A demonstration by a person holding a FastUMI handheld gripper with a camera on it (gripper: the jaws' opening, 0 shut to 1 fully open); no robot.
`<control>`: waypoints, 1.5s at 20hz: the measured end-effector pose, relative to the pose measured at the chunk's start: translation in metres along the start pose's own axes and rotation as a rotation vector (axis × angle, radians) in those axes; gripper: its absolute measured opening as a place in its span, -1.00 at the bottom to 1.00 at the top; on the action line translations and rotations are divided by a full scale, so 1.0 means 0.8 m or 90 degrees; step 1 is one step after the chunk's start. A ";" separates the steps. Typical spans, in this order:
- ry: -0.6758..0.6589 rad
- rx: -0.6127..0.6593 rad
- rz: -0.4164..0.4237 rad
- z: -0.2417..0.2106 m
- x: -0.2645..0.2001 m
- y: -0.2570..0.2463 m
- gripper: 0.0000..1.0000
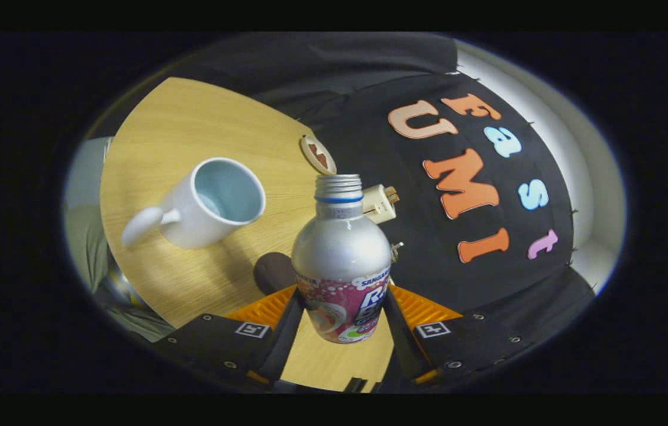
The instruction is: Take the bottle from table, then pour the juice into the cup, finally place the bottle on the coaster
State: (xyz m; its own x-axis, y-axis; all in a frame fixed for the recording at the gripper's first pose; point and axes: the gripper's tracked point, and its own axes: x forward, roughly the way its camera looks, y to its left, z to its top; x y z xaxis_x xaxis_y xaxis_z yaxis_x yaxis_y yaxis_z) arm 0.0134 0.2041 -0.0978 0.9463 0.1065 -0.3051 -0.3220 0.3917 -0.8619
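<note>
Since the fingers are pressing on the bottle from both sides, the take step is looking done.
Grip: the gripper [342,319] is clamping the bottle [341,260] by its lower, labelled body, one finger on each side.
Bottle: it is sitting upright relative to the fingers with its mouth uncapped; the whole scene is showing tilted, so the bottle is probably leaning toward the cup.
Cup: the white cup [212,204] is standing on the wooden table [191,118], ahead of the fingers and off to their left, handle pointing away from the bottle; whether any juice is lying inside, I cannot tell.
Coaster: the small round piece [318,154] beyond the bottle's mouth, near the table's edge, is likely the coaster; the dark round patch [273,272] just beside the left finger is too unclear to name.
Remaining: pouring seems not yet finished, and placing on the coaster is still waiting.
Room: bare table is lying between bottle and cup; the table edge is running close behind the bottle, with a small pale object [380,203] past it.
</note>
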 end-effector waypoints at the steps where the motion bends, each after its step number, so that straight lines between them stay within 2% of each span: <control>1: -0.006 0.028 0.004 0.001 0.000 -0.002 0.50; 6: -0.035 0.136 0.001 0.000 -0.007 -0.019 0.50; 11: -0.068 0.274 0.039 -0.010 -0.017 -0.025 0.50; 19: -0.105 0.450 0.051 -0.030 -0.017 -0.052 0.50; 25: -0.132 0.609 0.102 -0.027 0.002 -0.040 0.50; 30: -0.131 0.662 0.124 -0.027 0.029 -0.032 0.50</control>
State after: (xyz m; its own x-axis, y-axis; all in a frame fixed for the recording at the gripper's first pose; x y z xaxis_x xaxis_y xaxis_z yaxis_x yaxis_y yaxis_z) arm 0.0433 0.1768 -0.0916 0.8988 0.3653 -0.2423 -0.3788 0.9254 -0.0098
